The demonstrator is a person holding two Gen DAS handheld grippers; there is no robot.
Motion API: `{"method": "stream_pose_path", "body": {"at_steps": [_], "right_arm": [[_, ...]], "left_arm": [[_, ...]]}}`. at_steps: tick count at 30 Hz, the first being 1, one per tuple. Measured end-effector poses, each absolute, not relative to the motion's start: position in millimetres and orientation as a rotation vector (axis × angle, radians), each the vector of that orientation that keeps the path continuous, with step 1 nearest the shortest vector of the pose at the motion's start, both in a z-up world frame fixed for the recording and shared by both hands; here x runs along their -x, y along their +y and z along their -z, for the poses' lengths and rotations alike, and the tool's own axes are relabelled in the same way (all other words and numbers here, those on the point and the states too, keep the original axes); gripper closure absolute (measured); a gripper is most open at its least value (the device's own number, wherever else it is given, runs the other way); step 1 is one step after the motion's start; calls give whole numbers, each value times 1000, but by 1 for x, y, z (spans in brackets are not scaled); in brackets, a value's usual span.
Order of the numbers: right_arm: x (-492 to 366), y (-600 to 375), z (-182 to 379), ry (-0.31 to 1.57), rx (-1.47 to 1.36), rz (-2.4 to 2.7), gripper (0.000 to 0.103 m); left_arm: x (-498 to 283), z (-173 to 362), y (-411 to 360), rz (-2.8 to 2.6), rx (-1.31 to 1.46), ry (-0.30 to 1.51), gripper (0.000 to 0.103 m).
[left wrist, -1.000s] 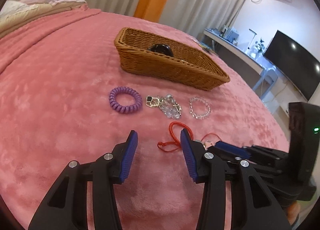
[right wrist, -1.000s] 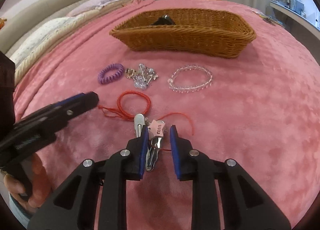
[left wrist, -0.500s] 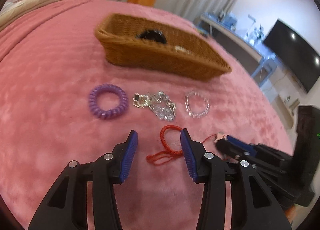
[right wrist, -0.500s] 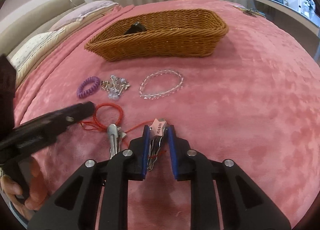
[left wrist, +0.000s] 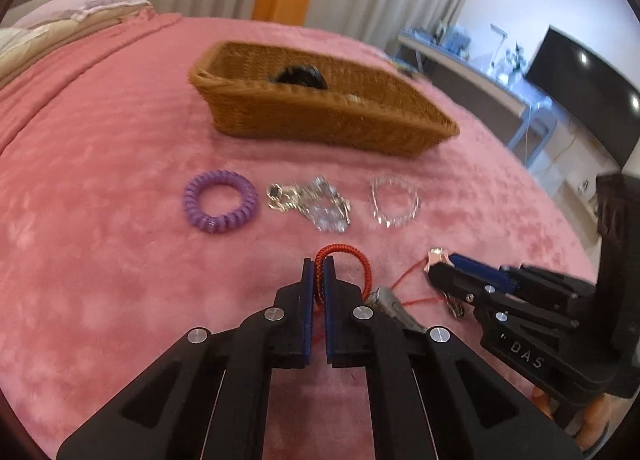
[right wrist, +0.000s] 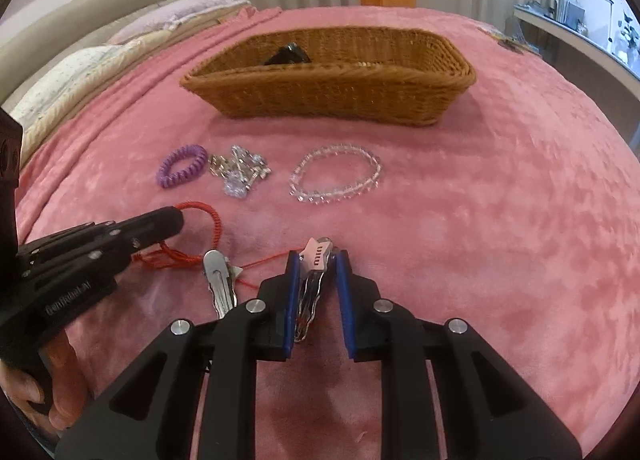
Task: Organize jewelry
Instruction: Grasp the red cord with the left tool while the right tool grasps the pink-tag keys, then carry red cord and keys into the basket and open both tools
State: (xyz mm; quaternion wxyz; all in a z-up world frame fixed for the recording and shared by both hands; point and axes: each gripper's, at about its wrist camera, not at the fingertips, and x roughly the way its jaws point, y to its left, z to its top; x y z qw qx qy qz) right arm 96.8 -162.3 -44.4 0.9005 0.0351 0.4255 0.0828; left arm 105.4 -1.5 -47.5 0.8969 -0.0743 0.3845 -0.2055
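My left gripper [left wrist: 319,265] is shut on a red cord bracelet [left wrist: 362,266] lying on the pink blanket; it also shows in the right wrist view [right wrist: 212,216]. My right gripper [right wrist: 317,260] sits around a pink hair clip [right wrist: 316,256], its jaws narrowly apart, and I cannot tell if they press it. A silver hair clip [right wrist: 218,282] lies just left of it. A wicker basket [left wrist: 320,120] stands farther back with a black item [left wrist: 298,76] inside. A purple coil hair tie [left wrist: 220,202], a silver chain heap [left wrist: 312,204] and a clear bead bracelet [left wrist: 394,206] lie in a row before it.
The pink blanket [right wrist: 500,220] covers the bed. Pillows [right wrist: 100,64] lie at the far left. A desk [left wrist: 480,76] and a dark TV screen [left wrist: 580,88] stand beyond the bed's right edge.
My left gripper moved forward and closed on the red cord bracelet. My right gripper narrowed around the pink hair clip, and the jaws now stand slightly wider than half a second ago.
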Motion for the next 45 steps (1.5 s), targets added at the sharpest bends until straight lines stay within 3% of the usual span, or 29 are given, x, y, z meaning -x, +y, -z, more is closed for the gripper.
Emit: {"method": "stream_pose_path", "body": {"at_steps": [8, 18, 26, 36, 45], "right_arm": [[-63, -182, 14, 618, -151, -167, 87], [-69, -189, -24, 580, -125, -124, 87], [-129, -199, -78, 530, -78, -115, 87], [-237, -190, -45, 603, -82, -126, 87], [-279, -191, 11, 720, -117, -137, 87]], "left_arm": [[-89, 25, 23, 453, 263, 643, 101], [-79, -45, 16, 444, 190, 550, 101], [-131, -103, 1, 412, 165, 444, 101], [-235, -48, -13, 300, 199, 476, 101], [-269, 0, -14, 286, 148, 576, 101]]}}
